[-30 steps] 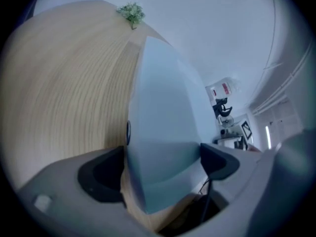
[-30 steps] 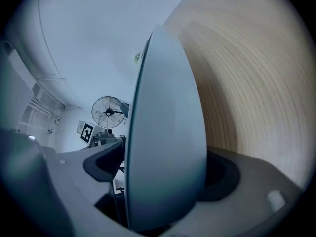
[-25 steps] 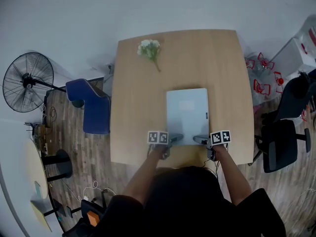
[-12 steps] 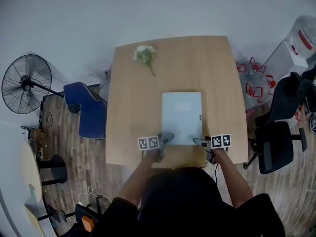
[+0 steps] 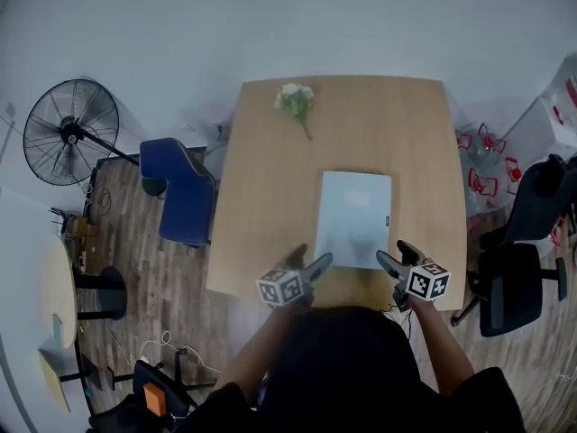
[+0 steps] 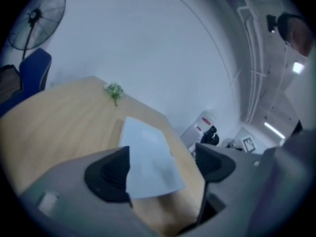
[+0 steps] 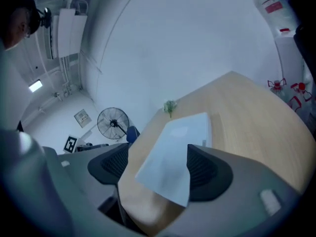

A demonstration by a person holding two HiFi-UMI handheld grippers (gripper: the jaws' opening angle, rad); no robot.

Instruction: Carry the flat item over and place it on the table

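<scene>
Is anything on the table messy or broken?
Nothing looks broken or spilled. The pale flat item lies flat on the wooden table, well inside its edges. The only slightly odd thing is the little bunch of flowers: it lies on its side near the far edge, with no vase in sight.

Wooden floor, pale wall, blue chair, standing fan.

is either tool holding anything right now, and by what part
Nothing is held. The left tool and right tool stand open, jaws just closing a little with nothing gripped, both clear of the flat item lying on the table.
</scene>
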